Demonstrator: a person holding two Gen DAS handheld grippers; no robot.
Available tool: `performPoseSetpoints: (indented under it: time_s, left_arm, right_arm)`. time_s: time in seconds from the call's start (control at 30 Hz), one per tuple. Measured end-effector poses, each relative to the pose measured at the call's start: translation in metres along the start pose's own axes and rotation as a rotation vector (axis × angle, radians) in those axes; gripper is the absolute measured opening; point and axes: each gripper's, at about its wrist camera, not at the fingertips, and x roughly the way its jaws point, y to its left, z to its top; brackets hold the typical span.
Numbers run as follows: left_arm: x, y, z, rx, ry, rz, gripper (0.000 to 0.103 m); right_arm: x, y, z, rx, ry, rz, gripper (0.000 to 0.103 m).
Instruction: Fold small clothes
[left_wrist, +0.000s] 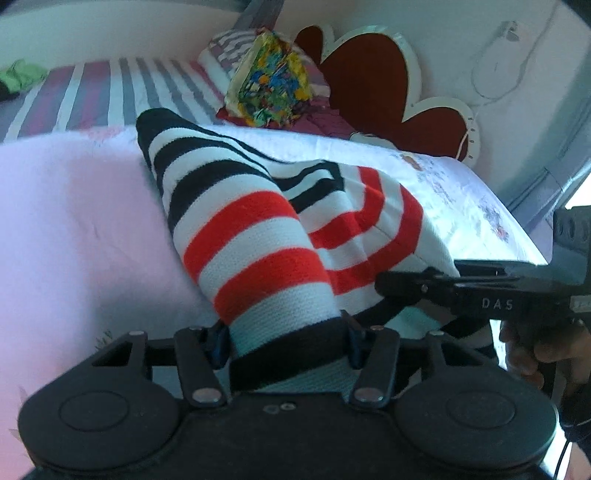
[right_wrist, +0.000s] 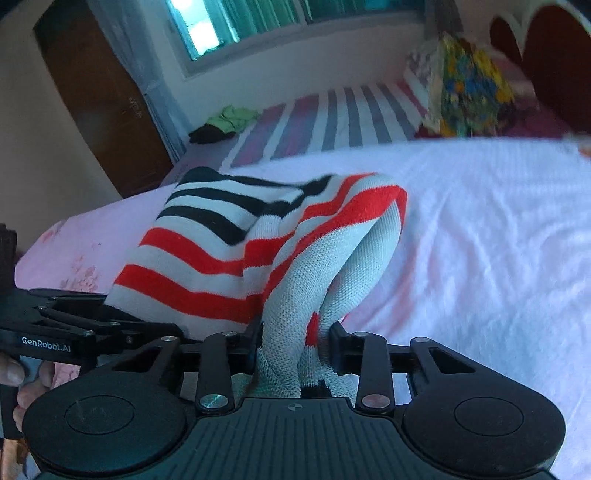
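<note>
A knitted garment with red, white and black stripes (left_wrist: 258, 229) lies partly lifted off the pink bed sheet (left_wrist: 74, 221). My left gripper (left_wrist: 286, 341) is shut on its near black-and-white hem, and the cloth fills the gap between the fingers. My right gripper (left_wrist: 391, 286) comes in from the right at the garment's other near corner. In the right wrist view, my right gripper (right_wrist: 295, 341) is shut on a bunched white and red fold of the garment (right_wrist: 207, 251). My left gripper (right_wrist: 122, 325) sits at the left, its tips under the cloth.
The pink sheet (right_wrist: 480, 240) spreads wide to the right. Behind it lie a striped bedspread (left_wrist: 92, 92), a colourful bag (left_wrist: 273, 81) and a red heart-shaped headboard (left_wrist: 369, 74). A green cloth (right_wrist: 232, 116) lies far back near a brown door (right_wrist: 92, 92). A hand (left_wrist: 535, 350) holds the right gripper.
</note>
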Motion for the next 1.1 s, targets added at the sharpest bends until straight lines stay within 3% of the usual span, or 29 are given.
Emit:
performPoseSetpoints:
  time_s: [0.27,0.53,0.7,0.87,1.1]
  left_arm:
    - [-0.048,0.007,-0.016,0.043,-0.04,-0.016,0.054]
    - [-0.141,0.06,-0.046,0.026,-0.068,0.006,0.054]
    - [-0.2,0.123,-0.073,-0.019,-0.069,0.037,0.054]
    - [-0.233,0.174,-0.096,-0.072,-0.049,0.079,0.054]
    - [-0.248,0.234,-0.129,-0.163,-0.035,0.078,0.054]
  right_arm:
    - [-0.021,0.073,0.001,-0.072,-0.037,-0.016,0.034]
    - [-0.024,0.188,-0.009,-0.111,-0.059,0.05,0.034]
    - [0.0,0.272,-0.018,-0.12,-0.045,0.128,0.034]
    - [0.039,0.34,-0.029,-0.14,0.001,0.182,0.034]
    - [0.09,0.378,-0.05,-0.127,0.073,0.231,0.034]
